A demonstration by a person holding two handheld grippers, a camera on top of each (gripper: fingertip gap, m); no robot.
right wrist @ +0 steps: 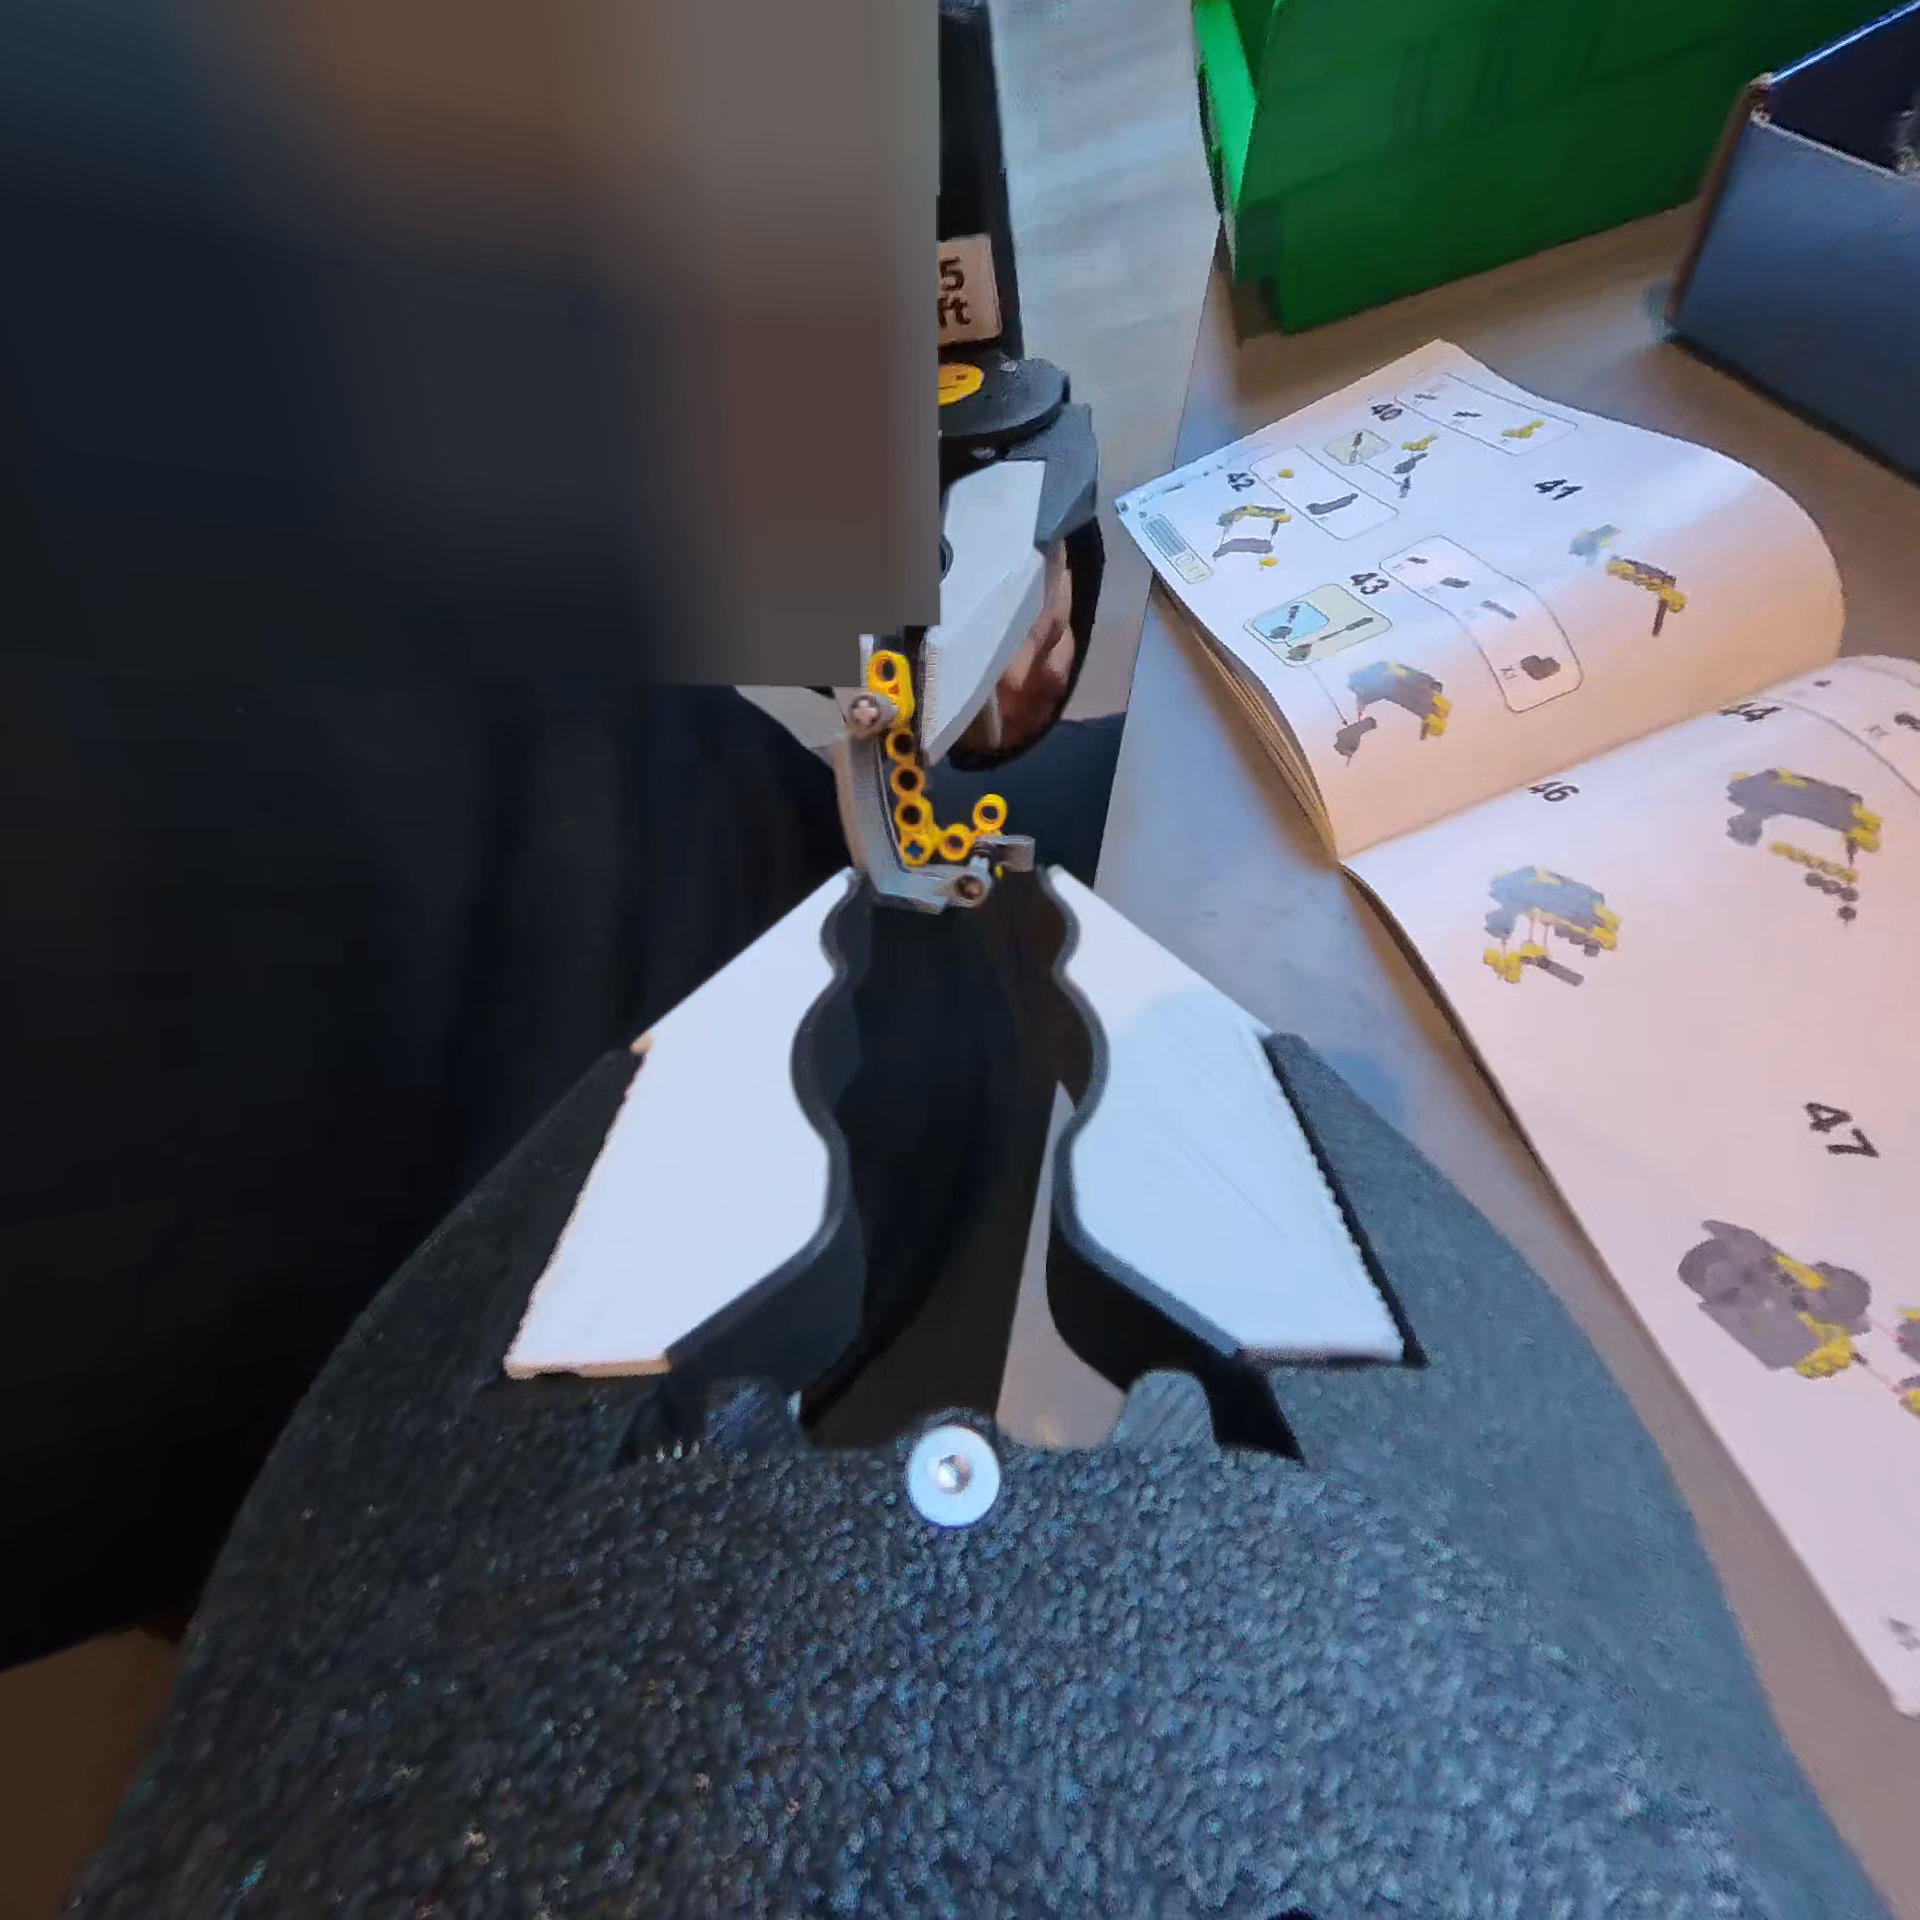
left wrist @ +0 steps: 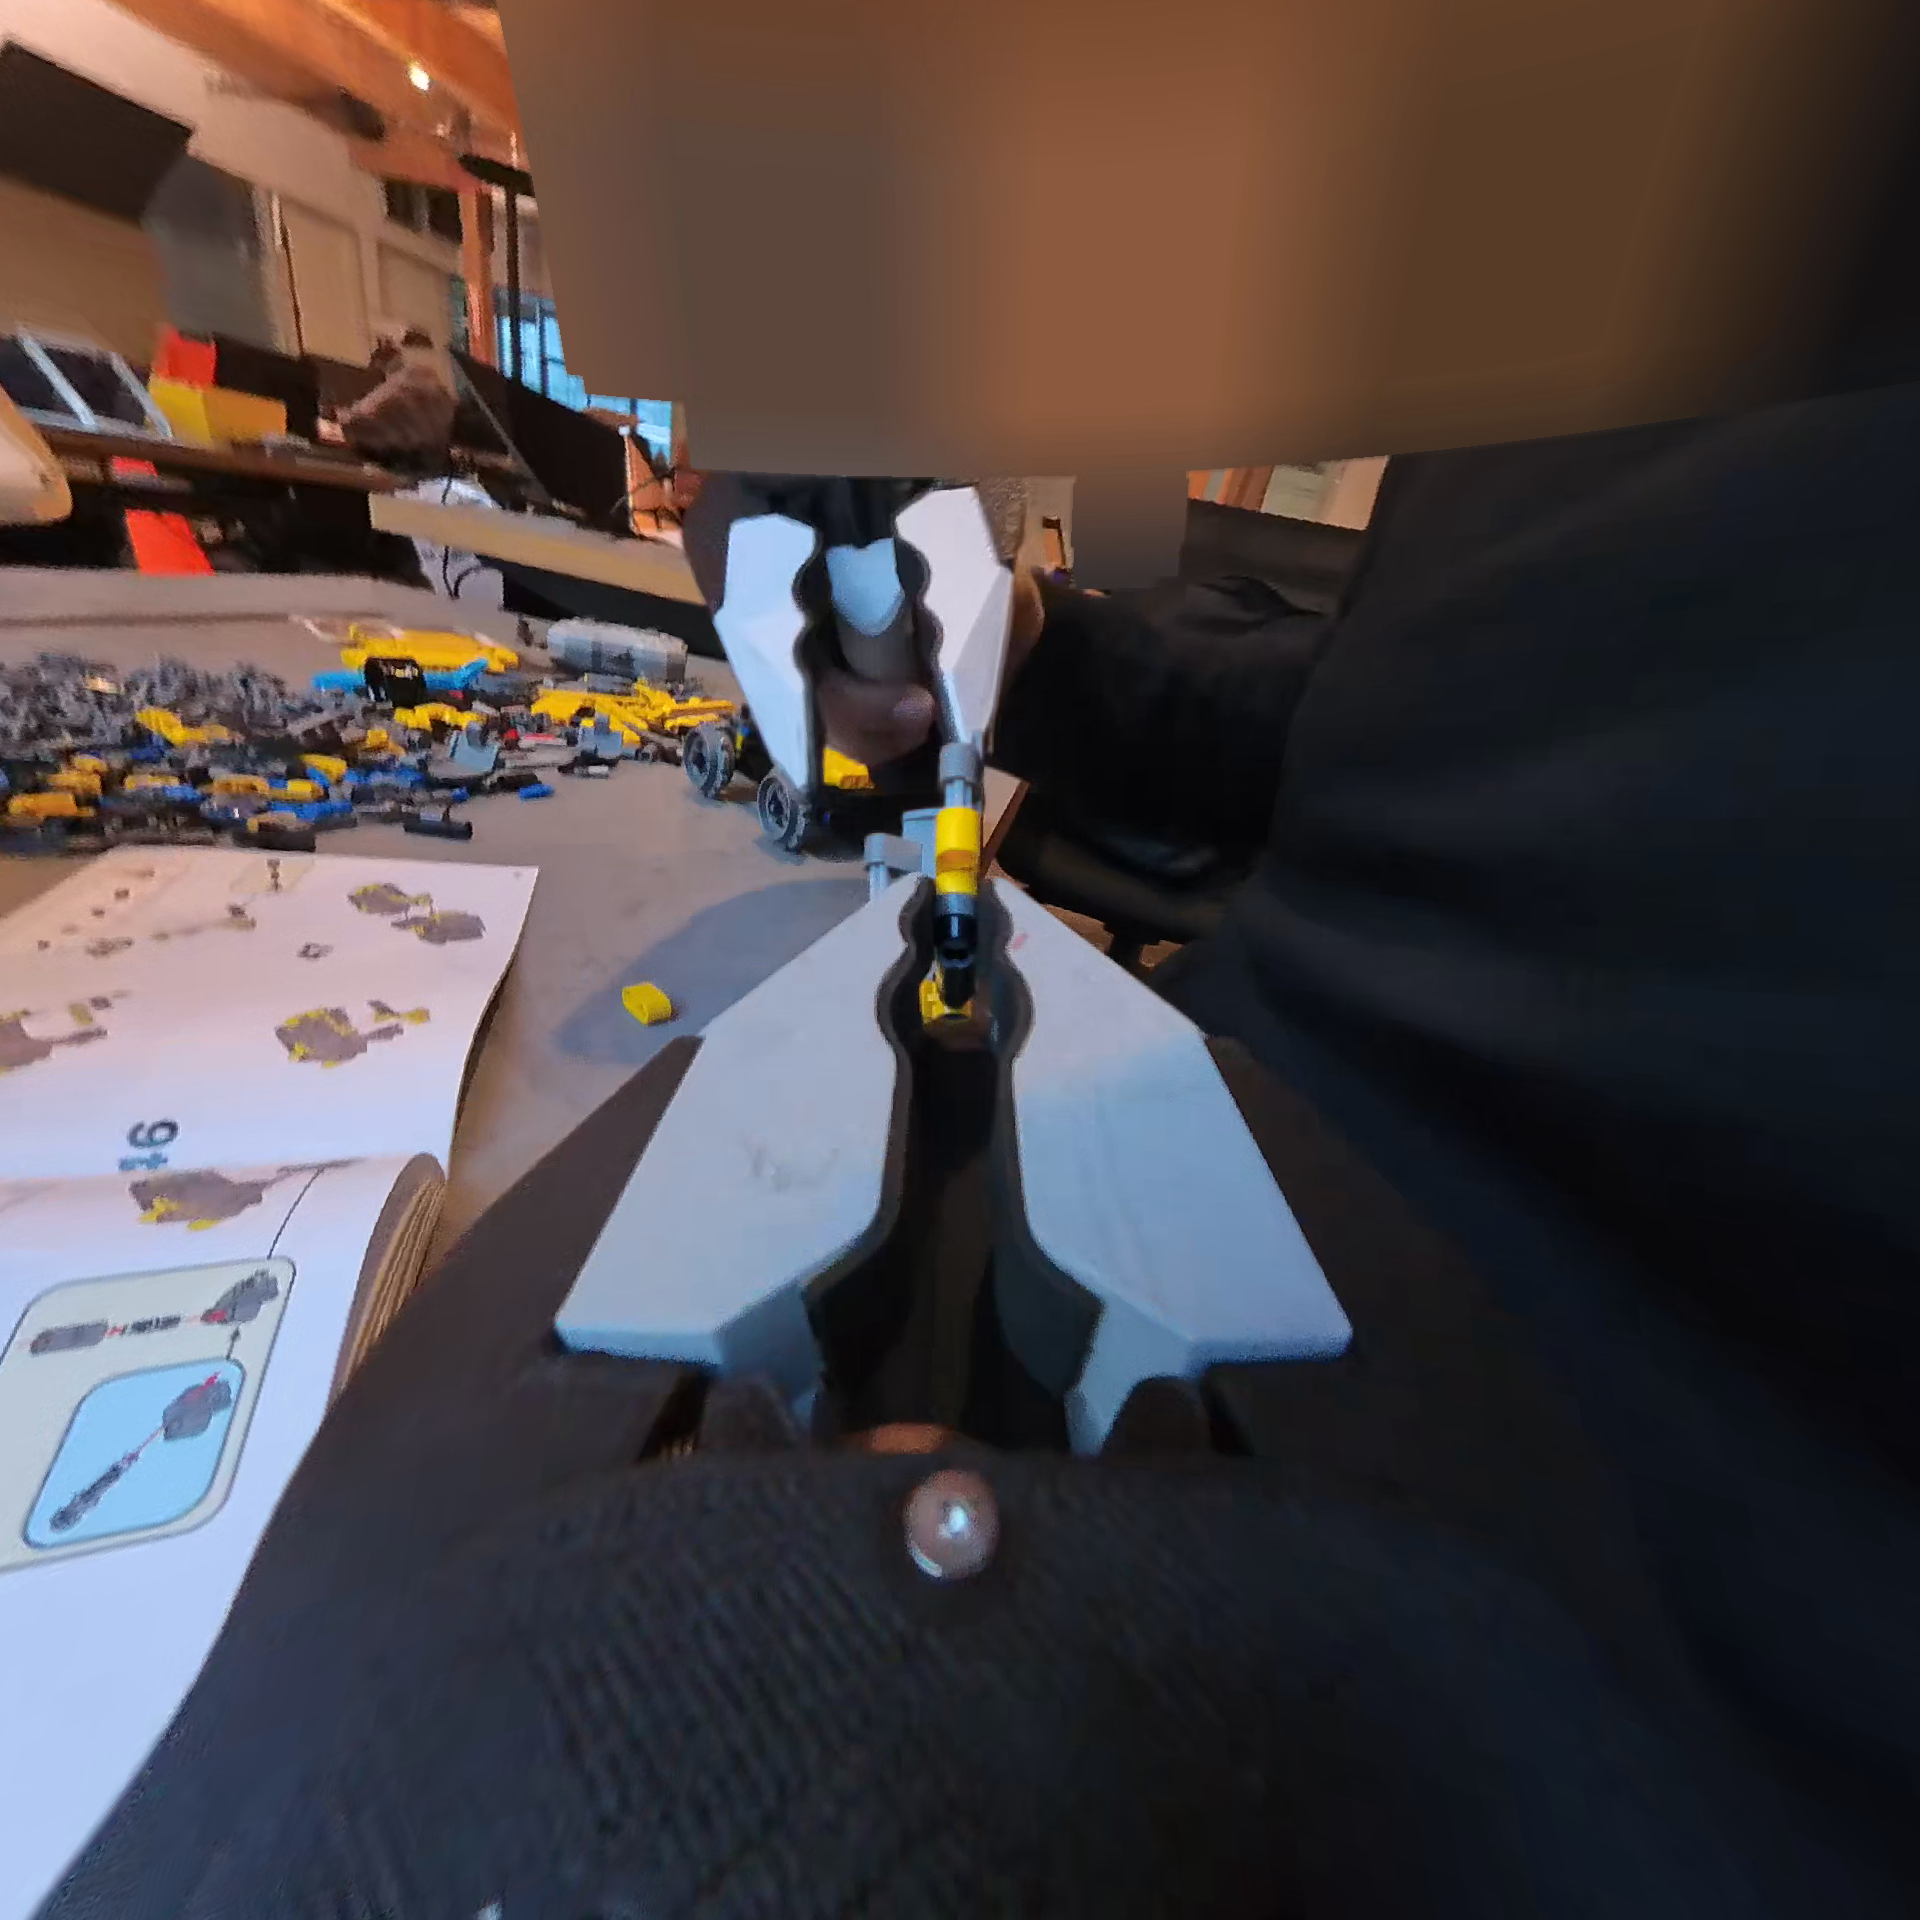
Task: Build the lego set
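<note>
In your left wrist view, your left tool [left wrist: 951, 935] pinches one end of a small yellow-and-grey brick assembly [left wrist: 956, 842], held above the bench [left wrist: 644, 831] edge; the right tool [left wrist: 883, 748] meets its far end. A loose yellow piece [left wrist: 646, 1002], an open instruction booklet [left wrist: 208, 1039] and a pile of bricks [left wrist: 260, 748] lie leftward.

In your right wrist view, your right tool [right wrist: 951, 883] stands slightly spread, its tips at the assembly's grey curved piece [right wrist: 883, 831]; whether they grip it, I cannot tell. A green box [right wrist: 1455, 156] sits beyond the booklet.

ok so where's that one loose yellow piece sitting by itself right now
In the left wrist view, the loose yellow piece lies on the grey table, just left of the left claw and right of the open instruction booklet.
</note>
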